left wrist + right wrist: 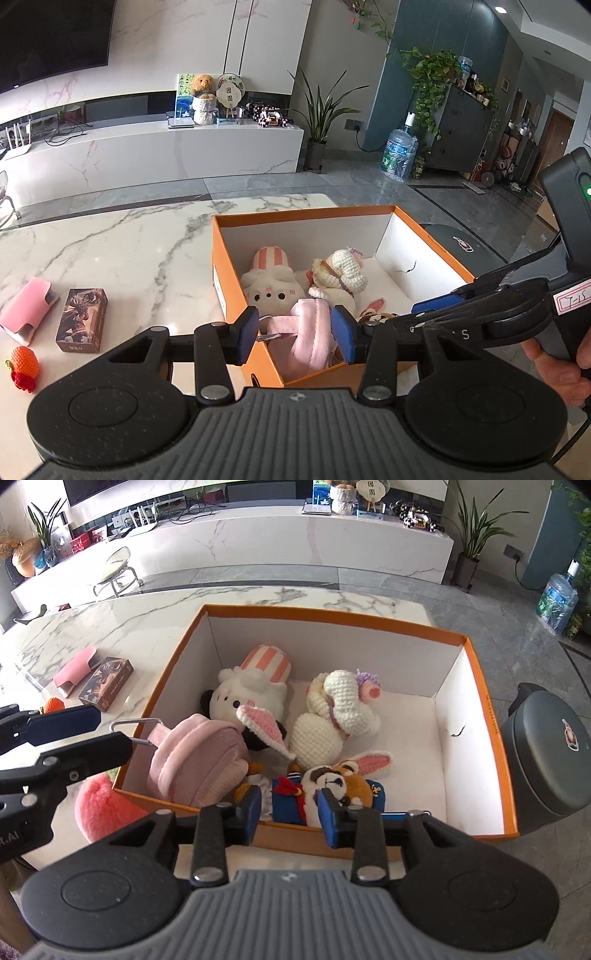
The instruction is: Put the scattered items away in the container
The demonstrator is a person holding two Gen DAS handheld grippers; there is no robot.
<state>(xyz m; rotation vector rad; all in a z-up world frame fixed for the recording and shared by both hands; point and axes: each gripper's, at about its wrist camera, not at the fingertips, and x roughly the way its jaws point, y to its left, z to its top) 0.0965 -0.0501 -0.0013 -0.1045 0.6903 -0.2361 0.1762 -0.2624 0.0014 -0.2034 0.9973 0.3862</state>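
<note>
Inside the orange cardboard box (491,734), whose walls are plain white within, soft toys lie in a heap: a fuzzy white plush with a pink-striped hat (255,686) toward the far wall, a cream crocheted bunny (332,716) beside it, a small brown-faced plush in a blue outfit (332,786) against the near wall, and a padded pink pouch (195,768) with a metal clip leaning in the near left corner. Left of the box, on the glossy veined marble tabletop (110,240), sit a pink case (26,310), a dark printed card box (81,319) and a knitted orange carrot (24,363); a fluffy coral plush (99,808) rests just outside the box's near left corner.

Both grippers hover above the box's near edge. The left gripper (295,332) has its blue pads parted, the pink pouch showing between them but not pinched. The right gripper (290,812) stands parted too, above the blue-dressed plush, with no pad pressing on it.
</note>
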